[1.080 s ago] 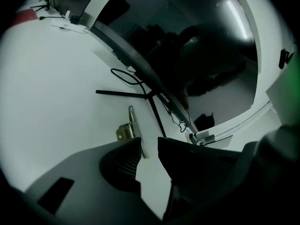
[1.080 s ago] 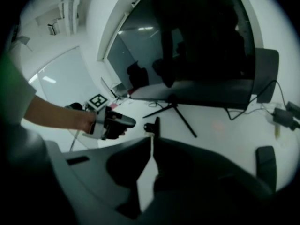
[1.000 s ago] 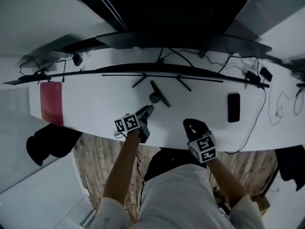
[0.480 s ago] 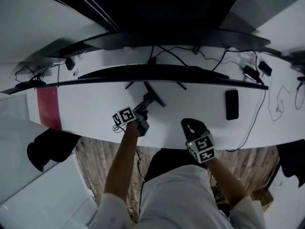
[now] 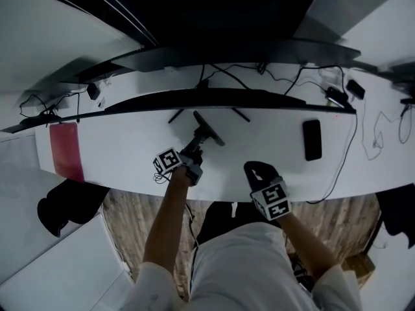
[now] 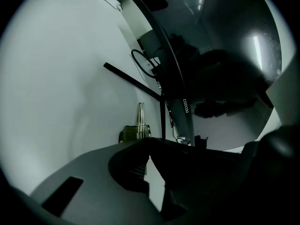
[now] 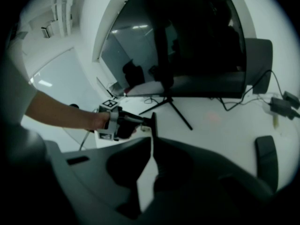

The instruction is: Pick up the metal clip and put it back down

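The small metal clip [image 6: 138, 125] stands on the white desk [image 5: 130, 141] beside a black monitor stand leg [image 5: 209, 128]. One silver handle points up from its greenish body. In the left gripper view the jaws have come together and hide its lower part. My left gripper [image 5: 196, 145] reaches forward over the desk and is shut on the clip, which the head view barely shows. My right gripper [image 5: 254, 168] rests near the desk's front edge, shut with nothing in it. From the right gripper view, the left gripper [image 7: 143, 121] is seen at the stand leg.
A wide curved monitor [image 5: 207, 99] spans the back of the desk on a tripod stand. A black phone [image 5: 311, 139] lies at the right, with cables and adapters [image 5: 337, 99] behind it. A red pad [image 5: 67, 152] lies at the left end. Wooden floor shows below the desk edge.
The left gripper has moved forward to the clip by the stand leg and its jaws have closed. The right gripper has stayed in place.
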